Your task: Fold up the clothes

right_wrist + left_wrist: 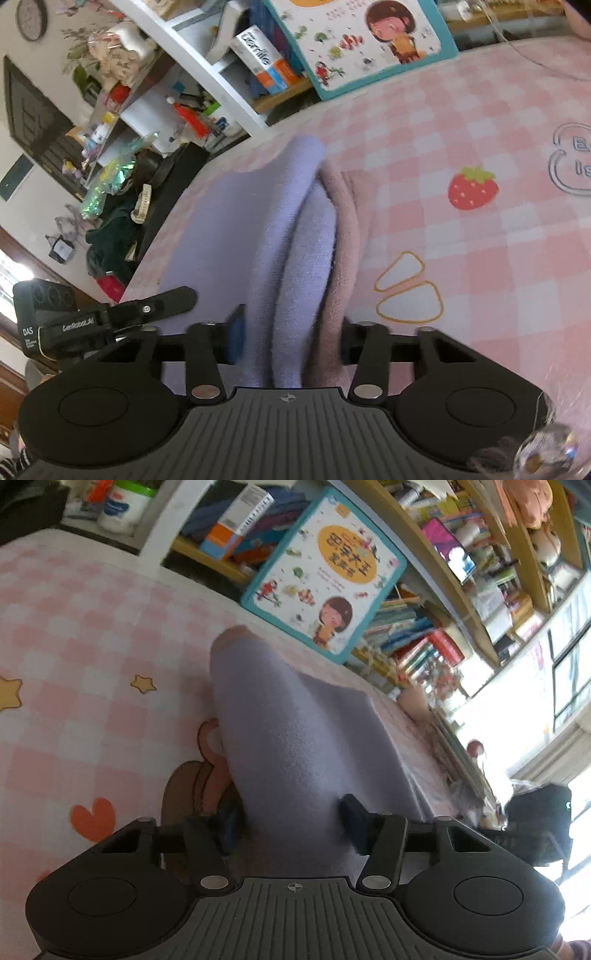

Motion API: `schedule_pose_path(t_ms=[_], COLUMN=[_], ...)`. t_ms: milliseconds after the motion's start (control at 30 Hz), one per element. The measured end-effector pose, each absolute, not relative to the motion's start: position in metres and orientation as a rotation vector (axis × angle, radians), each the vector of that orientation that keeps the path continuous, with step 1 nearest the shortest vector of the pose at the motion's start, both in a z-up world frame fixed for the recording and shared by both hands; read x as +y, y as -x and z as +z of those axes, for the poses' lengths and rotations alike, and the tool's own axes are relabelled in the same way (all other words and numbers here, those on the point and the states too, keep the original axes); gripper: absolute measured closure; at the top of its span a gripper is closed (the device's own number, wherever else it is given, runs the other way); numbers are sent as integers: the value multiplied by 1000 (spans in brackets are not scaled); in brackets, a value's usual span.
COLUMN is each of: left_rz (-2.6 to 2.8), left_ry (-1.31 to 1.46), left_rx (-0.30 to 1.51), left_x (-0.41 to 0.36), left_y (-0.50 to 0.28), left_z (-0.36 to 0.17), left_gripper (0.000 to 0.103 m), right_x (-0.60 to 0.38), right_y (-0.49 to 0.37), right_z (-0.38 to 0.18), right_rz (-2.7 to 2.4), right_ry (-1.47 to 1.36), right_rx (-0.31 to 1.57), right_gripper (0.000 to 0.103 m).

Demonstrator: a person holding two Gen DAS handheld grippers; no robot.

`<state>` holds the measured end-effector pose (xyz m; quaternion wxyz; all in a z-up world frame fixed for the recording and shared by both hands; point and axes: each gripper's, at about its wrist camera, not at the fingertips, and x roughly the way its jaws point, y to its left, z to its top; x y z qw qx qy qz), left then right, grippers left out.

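A lavender garment (295, 738) lies bunched on the pink checked bed sheet (92, 627). In the left wrist view a thick raised fold of it runs forward from my left gripper (291, 823), which is shut on it, the cloth filling the gap between the fingers. In the right wrist view the lavender garment (288, 240) shows a dusty pink inner layer (343, 229) along its right side. Both layers pass between the fingers of my right gripper (291, 339), which is shut on the bundle. The fingertips are partly hidden by cloth.
A large children's picture book (325, 572) leans on a crowded bookshelf (461, 590) at the bed's far edge. Cluttered white shelves (129, 129) stand beyond the bed's left side. The checked sheet (480, 258) stretches to the right of the garment.
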<state>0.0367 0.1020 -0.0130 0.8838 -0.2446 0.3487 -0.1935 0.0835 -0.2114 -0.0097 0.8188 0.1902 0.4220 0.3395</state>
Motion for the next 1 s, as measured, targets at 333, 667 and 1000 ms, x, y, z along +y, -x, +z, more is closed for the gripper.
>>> schedule_pose_path(t_ms=[333,667,1000], left_rz=[-419,-370,-337], left_ry=[380,395,479], left_rx=[617,621,619], left_x=[83,106,129], left_y=[-36,-138,-224], left_z=[29,29,5], left_gripper=[55,54,54], right_x=[-219,-189,-165], right_y=[-68,-167,-252], right_z=[20,20,4], right_rz=[739,694,650], right_ry=[-348,-374,-397], right_rx=[727,739,765], right_gripper=[73,73,73])
